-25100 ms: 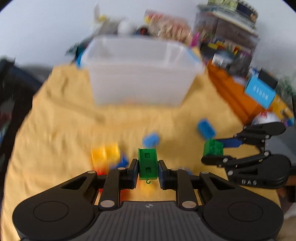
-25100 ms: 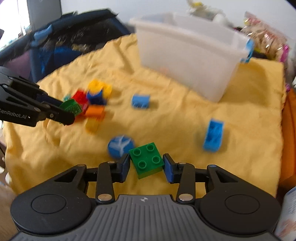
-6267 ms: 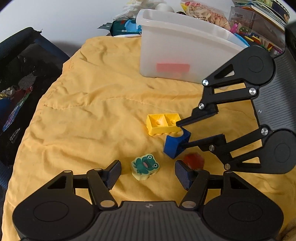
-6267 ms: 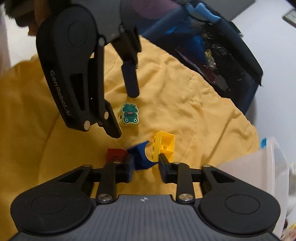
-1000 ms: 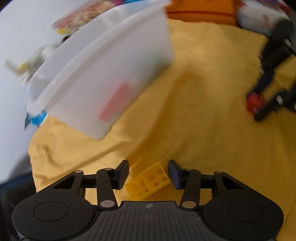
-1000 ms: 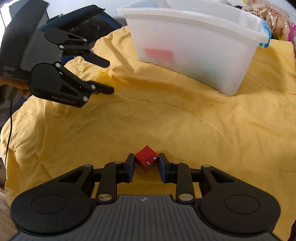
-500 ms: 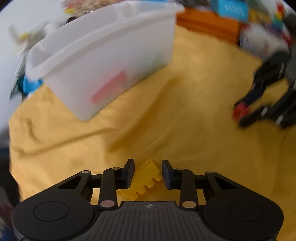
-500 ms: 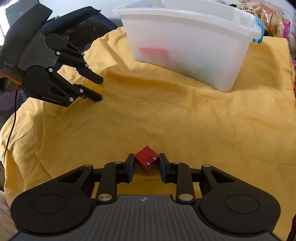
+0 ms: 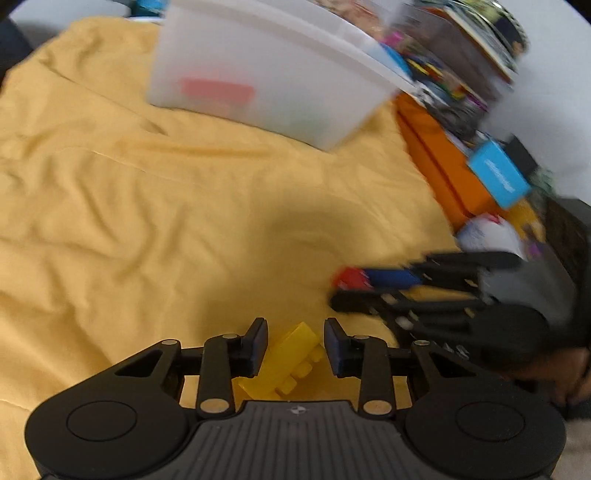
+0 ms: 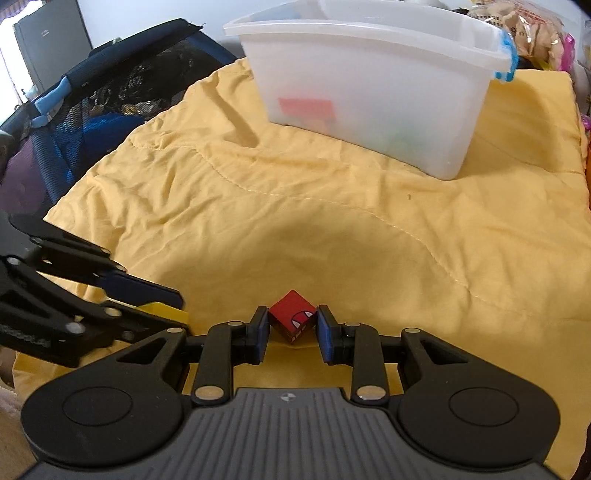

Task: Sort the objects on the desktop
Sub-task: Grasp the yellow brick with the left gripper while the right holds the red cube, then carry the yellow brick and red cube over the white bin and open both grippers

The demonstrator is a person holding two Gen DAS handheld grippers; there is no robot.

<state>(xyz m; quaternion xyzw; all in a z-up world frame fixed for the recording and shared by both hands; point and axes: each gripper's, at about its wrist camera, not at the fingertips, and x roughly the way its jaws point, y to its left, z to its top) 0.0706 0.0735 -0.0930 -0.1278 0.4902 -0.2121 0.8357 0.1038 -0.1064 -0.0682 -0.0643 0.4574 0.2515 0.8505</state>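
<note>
My left gripper (image 9: pixel 295 343) is shut on a yellow brick (image 9: pixel 291 360), tilted between the pads, above the yellow cloth (image 9: pixel 166 221). My right gripper (image 10: pixel 291 330) is shut on a small red cube (image 10: pixel 292 320) with a toothy face. In the left wrist view the right gripper (image 9: pixel 347 291) and its red cube (image 9: pixel 349 277) are at the right. In the right wrist view the left gripper (image 10: pixel 177 306) is at the lower left with the yellow brick (image 10: pixel 168 309). The white plastic bin (image 10: pixel 369 85) stands at the far end of the cloth, also in the left wrist view (image 9: pixel 266 74).
An orange box (image 9: pixel 439 170) and stacked boxes of toys (image 9: pixel 465 66) line the right side. A dark mesh playpen (image 10: pixel 92 103) borders the cloth on the left. Snack bags (image 10: pixel 528 26) lie behind the bin.
My left gripper has swung down and toward the right gripper with the yellow brick; the bin now sits farther away in its view. My right gripper has kept the red cube nearly still.
</note>
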